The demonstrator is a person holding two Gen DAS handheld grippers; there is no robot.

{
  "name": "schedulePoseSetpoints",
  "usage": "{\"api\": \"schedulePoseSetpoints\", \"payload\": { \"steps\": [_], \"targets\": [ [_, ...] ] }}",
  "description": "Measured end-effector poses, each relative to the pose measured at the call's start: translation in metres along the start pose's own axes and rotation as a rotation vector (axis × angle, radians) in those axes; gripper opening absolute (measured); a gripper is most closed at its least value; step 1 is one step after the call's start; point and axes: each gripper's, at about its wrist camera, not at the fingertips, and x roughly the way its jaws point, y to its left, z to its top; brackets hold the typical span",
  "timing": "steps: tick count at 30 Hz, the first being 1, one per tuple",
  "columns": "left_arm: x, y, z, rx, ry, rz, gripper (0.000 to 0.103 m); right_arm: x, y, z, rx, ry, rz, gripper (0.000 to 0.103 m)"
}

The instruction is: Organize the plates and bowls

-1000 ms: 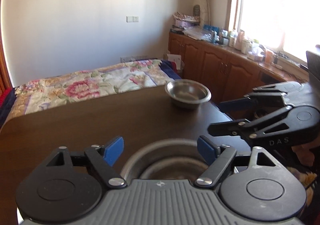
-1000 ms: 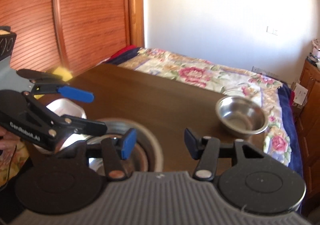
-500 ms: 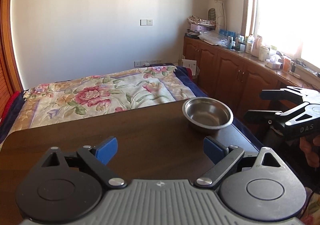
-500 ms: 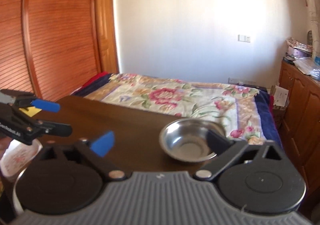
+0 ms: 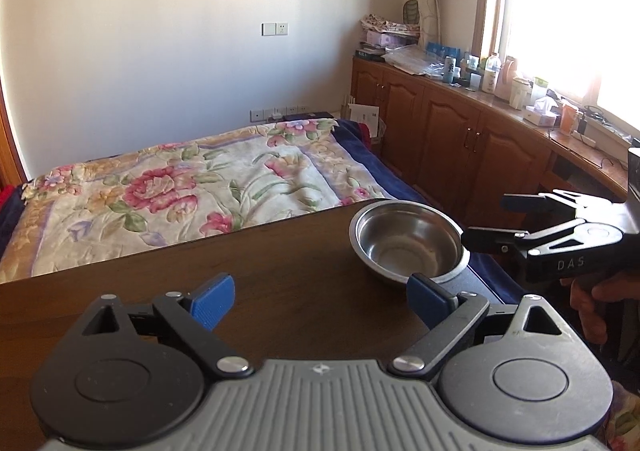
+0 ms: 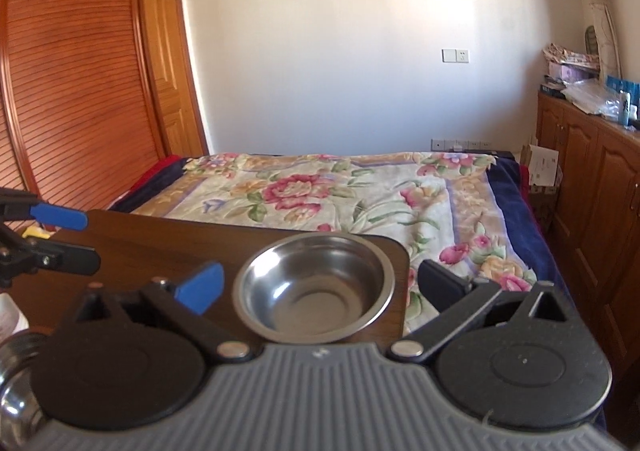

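The round stainless-steel bowl (image 6: 314,289) sits at the far right corner of the dark brown wooden table (image 6: 160,243). The right tongs (image 6: 320,287) are spread wide around the bowl without touching it. The left tongs (image 5: 320,297) are spread, empty, over the table.

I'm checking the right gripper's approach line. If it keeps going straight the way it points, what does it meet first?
Most likely the steel bowl: it sits centred ahead of the open right gripper, between its spread fingers, near the corner of the table. Exact depth is unclear.
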Motion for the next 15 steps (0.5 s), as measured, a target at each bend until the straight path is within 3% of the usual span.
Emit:
{"api": "schedulePoseSetpoints", "payload": {
  "steps": [6, 15],
  "targets": [
    [0.025, 0.0, 0.009, -0.03, 0.038, -0.031, 0.091, 0.011, -0.011, -0.004, 0.014, 0.008, 0.009, 0.101],
    [0.058, -0.002, 0.017, -0.073, 0.099, -0.064, 0.076, 0.024, -0.025, -0.013, 0.043, 0.045, 0.014, 0.083]
  ]
}}
